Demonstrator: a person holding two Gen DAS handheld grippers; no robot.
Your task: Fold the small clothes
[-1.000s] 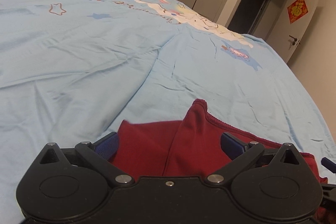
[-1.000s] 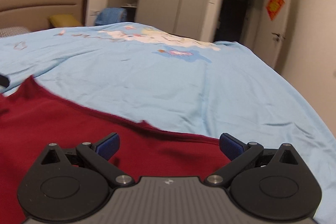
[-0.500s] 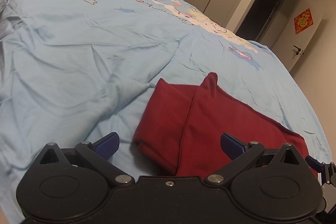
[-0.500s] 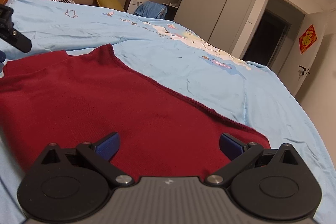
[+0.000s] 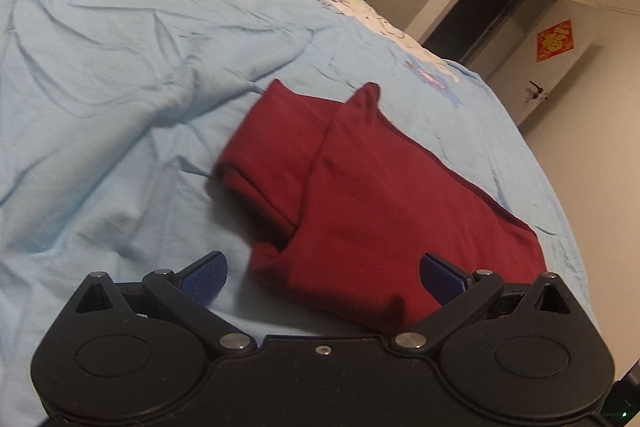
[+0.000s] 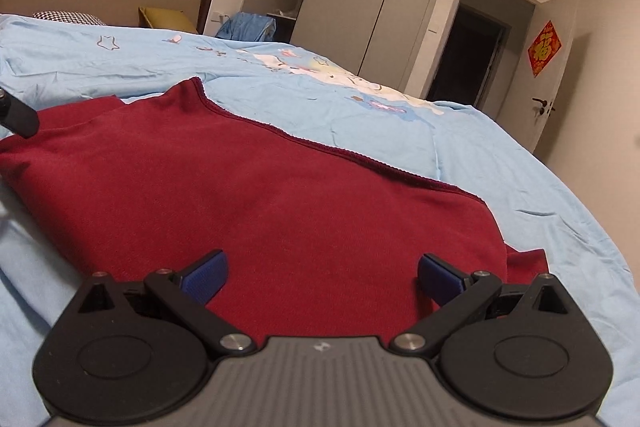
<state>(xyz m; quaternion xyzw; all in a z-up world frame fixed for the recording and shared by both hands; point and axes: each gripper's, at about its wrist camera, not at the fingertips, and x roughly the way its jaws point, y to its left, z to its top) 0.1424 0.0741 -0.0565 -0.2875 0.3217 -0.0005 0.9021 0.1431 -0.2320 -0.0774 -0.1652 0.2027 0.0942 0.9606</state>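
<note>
A dark red garment [image 5: 372, 195] lies folded on the light blue bedsheet [image 5: 120, 67], layers stacked, one narrower folded part jutting out to the left; its hemmed edge [image 6: 320, 147] runs diagonally along the far side

Left gripper [image 5: 322, 273] hovering with blue pads [image 5: 204, 273] spread wide, empty; folded dark red garment [image 5: 372, 203] lying on wrinkled light blue bedsheet [image 5: 112, 75]
</note>
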